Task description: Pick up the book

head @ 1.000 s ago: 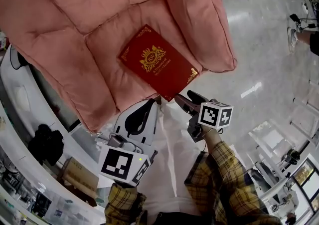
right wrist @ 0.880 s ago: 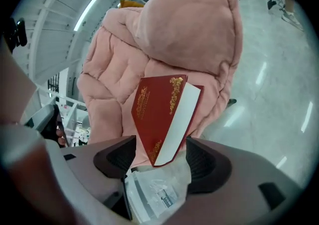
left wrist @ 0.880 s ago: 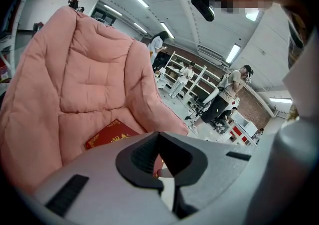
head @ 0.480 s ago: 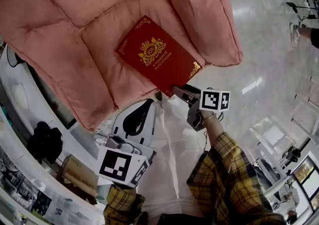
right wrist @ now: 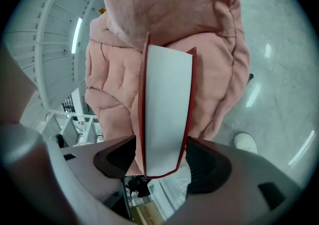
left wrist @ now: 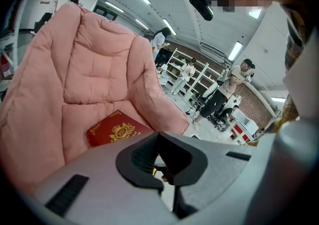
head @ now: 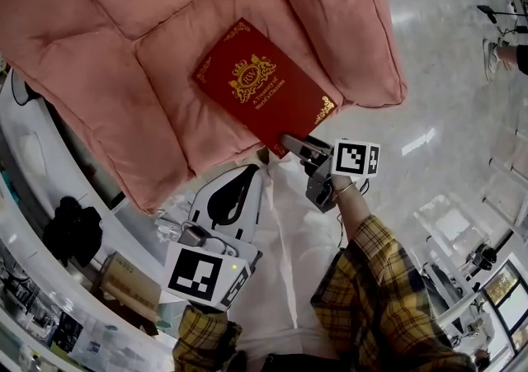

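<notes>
— What has the right gripper (right wrist: 160, 145) got between its jaws?

— In its own view, the dark red hardback book with gold ornament (right wrist: 164, 114), seen edge-on. A jaw presses against each cover and the white page block shows between them. The head view gives none of that. It shows only the jaws at the book's corner, at the front edge of the seat of the pink quilted armchair (head: 99, 65).

— And the cover?

— Only the head view shows it: a gold crest and corner flourishes, face up on the armchair's seat cushion.

— The left gripper (left wrist: 158, 135)?

— Its jaws are pressed together with nothing in them. It is held in front of the armchair, off the seat's front edge, clear of the book.

— Anything else?

— In the left gripper view, people (left wrist: 234, 82) stand by white shelving (left wrist: 192, 77) beyond the armchair. The head view shows a yellow plaid sleeve (head: 388, 288) in front of the armchair.
</notes>
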A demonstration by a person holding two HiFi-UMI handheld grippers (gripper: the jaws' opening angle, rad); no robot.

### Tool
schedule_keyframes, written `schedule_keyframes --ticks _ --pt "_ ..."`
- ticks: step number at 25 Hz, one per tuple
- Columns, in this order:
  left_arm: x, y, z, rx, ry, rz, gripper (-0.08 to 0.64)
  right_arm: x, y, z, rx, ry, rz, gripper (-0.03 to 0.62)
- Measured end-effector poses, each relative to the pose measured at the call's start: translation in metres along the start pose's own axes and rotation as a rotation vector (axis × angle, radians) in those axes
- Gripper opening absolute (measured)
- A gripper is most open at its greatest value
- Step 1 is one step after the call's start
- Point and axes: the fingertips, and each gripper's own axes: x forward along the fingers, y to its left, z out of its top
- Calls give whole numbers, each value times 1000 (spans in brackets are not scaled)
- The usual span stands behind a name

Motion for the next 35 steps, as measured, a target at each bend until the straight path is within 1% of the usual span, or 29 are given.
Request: schedule_keyframes --ticks 3,6,10,13,15,17,24,26,30,33,35 --pt "1 -3 0 3 -5 -2 3 -7 13 4 -2 -33 36 302" --pt "0 0 6 3 -13 -1 3 -5 26 15 -17 -53 48 302" --pt "-2 4 9 0 -20 0 3 8 47 32 -13 -85 118 301" --pt "-1 5 9 -1 -18 2 3 16 52 40 -28 -83 102 296" --pt "-1 6 12 -2 -18 4 3 17 55 43 -34 -89 83 268" --pt "-4 5 16 -4 -24 7 3 15 61 45 -35 -99 78 264" --pt "-30 11 22 -3 -54 15 3 13 78 29 -28 -116 57 247" --pt "-31 8 29 -1 -61 19 3 7 85 31 -17 -118 60 247" --pt "-23 -3 51 15 -79 27 3 -9 102 40 15 -111 106 245" --pt "-28 -8 72 32 -108 32 3 -18 132 42 16 -105 162 245" --pt "-36 -12 89 40 -133 36 3 -26 152 42 9 -91 169 245"
